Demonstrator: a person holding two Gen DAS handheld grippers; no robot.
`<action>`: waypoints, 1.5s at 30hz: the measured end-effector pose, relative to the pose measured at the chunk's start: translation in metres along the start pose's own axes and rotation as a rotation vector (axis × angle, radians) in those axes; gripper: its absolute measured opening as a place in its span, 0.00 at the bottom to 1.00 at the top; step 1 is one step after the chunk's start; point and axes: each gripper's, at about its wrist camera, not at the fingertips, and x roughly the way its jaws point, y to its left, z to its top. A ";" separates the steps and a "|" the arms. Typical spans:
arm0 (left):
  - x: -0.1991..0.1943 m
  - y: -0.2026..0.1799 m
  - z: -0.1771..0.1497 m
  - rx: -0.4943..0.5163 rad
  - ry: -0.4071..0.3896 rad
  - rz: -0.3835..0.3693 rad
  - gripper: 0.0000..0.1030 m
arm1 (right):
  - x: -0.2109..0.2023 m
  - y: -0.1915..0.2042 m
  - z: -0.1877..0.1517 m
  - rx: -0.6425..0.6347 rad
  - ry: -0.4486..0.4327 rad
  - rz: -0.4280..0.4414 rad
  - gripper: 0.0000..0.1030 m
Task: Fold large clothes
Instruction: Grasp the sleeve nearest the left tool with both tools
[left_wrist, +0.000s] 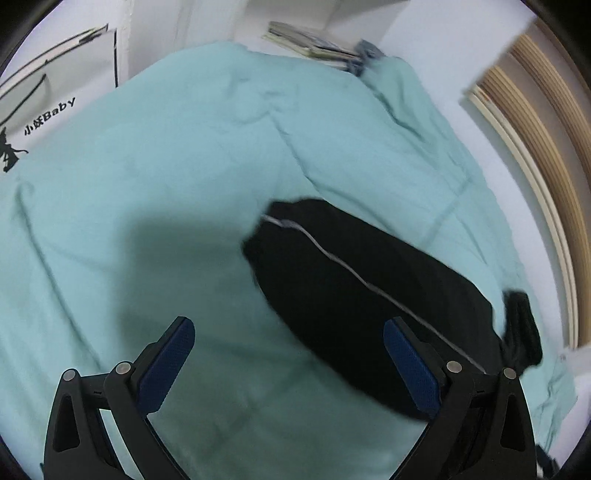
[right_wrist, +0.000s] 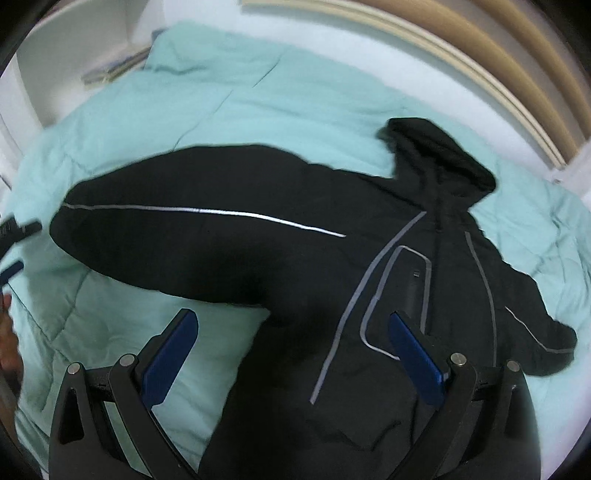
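Observation:
A black hooded jacket (right_wrist: 332, 280) with grey reflective stripes lies spread on a mint-green quilt (right_wrist: 229, 103). Its left sleeve (right_wrist: 177, 229) stretches out to the left and its hood (right_wrist: 439, 155) points to the far side. In the left wrist view only that sleeve (left_wrist: 354, 295) shows, lying diagonally on the quilt (left_wrist: 166, 184). My left gripper (left_wrist: 288, 328) is open and empty, hovering above the quilt beside the sleeve. My right gripper (right_wrist: 291, 325) is open and empty above the jacket's chest and armpit. The other gripper's tips (right_wrist: 14, 251) show at the left edge of the right wrist view.
A white bag with black print (left_wrist: 48, 107) stands at the quilt's far left. Books or papers (left_wrist: 314, 42) lie at the far edge. A wooden slatted frame (left_wrist: 535, 166) curves along the right side, also in the right wrist view (right_wrist: 461, 48).

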 end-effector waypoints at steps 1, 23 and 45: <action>0.010 0.002 0.005 -0.004 0.004 -0.007 0.98 | 0.005 0.002 0.001 -0.007 0.000 0.004 0.99; 0.024 -0.024 0.028 0.073 -0.079 -0.108 0.39 | 0.086 0.028 0.054 0.039 -0.083 0.216 0.77; 0.028 -0.057 0.025 0.229 -0.097 -0.019 0.14 | 0.156 0.056 0.040 -0.072 0.012 0.192 0.43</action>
